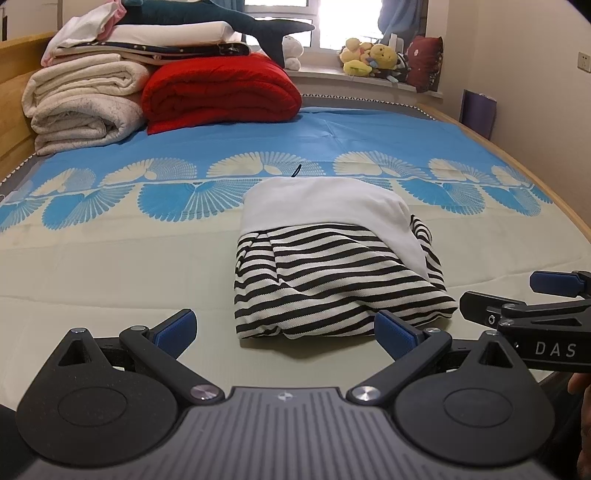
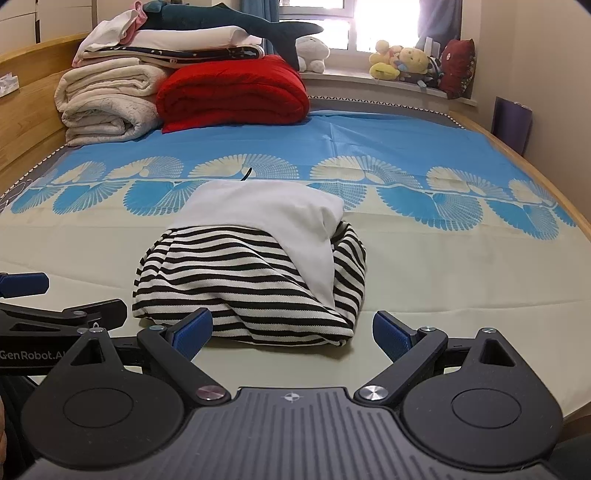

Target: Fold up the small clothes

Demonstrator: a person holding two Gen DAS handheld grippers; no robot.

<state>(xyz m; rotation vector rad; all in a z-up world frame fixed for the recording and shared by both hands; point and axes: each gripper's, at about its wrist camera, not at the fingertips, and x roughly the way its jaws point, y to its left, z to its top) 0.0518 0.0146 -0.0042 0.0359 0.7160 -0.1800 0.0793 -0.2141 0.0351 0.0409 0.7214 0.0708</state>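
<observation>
Striped garment [image 1: 332, 273] folded, left claw [image 1: 286, 334] agape

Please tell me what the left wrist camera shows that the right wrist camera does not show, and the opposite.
Only the left wrist view shows the wall socket and the right gripper's "DAS" lettering. Only the right wrist view shows the white drawers behind the headboard and the "GenRobot" lettering. Both show the folded striped garment on the bed, the red quilt, and open jaws on both grippers, empty.
</observation>
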